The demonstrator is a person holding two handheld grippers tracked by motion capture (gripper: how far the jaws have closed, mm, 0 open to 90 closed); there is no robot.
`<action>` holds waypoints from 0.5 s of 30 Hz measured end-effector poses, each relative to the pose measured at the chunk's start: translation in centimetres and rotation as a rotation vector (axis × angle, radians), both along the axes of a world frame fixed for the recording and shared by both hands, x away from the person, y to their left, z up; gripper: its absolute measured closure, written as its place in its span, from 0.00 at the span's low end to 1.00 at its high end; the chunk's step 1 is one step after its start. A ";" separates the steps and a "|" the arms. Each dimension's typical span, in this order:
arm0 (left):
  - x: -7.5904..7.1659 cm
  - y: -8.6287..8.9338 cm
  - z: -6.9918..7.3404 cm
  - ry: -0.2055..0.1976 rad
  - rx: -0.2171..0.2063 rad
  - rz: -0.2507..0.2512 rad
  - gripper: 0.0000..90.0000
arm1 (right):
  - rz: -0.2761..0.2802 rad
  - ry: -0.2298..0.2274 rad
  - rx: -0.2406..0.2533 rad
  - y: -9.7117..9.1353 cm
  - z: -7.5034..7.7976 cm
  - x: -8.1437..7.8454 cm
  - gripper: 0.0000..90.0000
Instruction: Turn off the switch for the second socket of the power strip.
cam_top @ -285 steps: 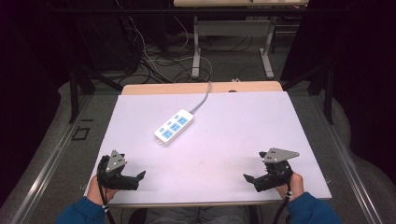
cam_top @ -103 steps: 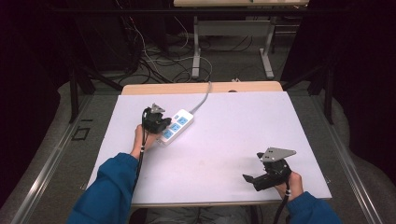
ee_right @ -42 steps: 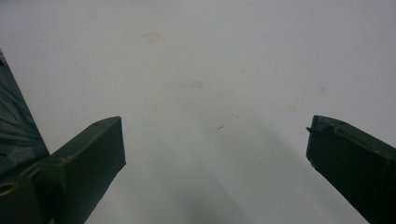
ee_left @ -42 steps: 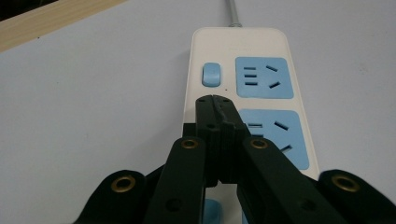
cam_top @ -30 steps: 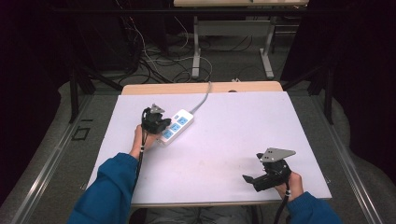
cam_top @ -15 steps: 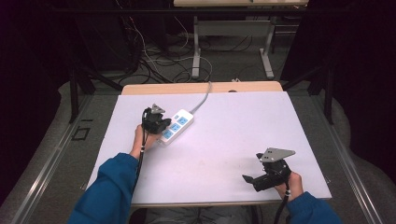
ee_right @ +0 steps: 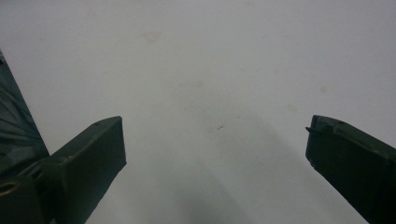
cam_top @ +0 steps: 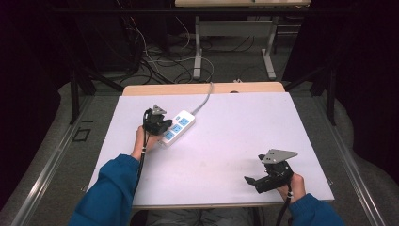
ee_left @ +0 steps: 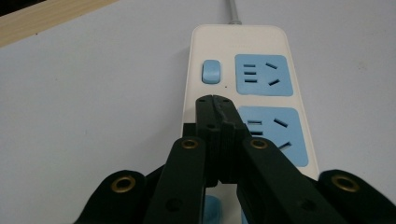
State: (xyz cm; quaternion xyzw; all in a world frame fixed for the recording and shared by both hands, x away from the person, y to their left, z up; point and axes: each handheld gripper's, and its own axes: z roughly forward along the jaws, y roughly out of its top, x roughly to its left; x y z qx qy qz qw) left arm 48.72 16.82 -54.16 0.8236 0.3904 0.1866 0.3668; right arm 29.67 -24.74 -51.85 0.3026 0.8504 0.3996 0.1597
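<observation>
A white power strip (cam_top: 178,126) with blue sockets lies on the white table top (cam_top: 235,132), its grey cable running off the far edge. My left gripper (cam_top: 162,126) hovers over the strip's near end with its jaws pressed together. In the left gripper view the shut left gripper (ee_left: 214,100) points at the strip (ee_left: 243,42) just below a blue rocker switch (ee_left: 210,71), beside a blue socket (ee_left: 263,74). My right gripper (cam_top: 250,181) rests near the table's front right corner, open. In the right gripper view its jaws stand wide apart over bare table (ee_right: 210,84).
A wooden strip (cam_top: 202,88) edges the table's far side. Behind it stand metal desk legs (cam_top: 197,52) and tangled cables (cam_top: 155,56) on the floor. Dark curtains close in both sides.
Since the earliest frame my left gripper has moved from the front left corner up to the power strip. Over the last second nothing has visibly moved.
</observation>
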 end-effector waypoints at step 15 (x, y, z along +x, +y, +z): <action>-0.1 -0.2 0.1 -0.005 0.008 0.005 1.00 | -0.004 0.000 0.000 0.0 0.0 -0.1 0.05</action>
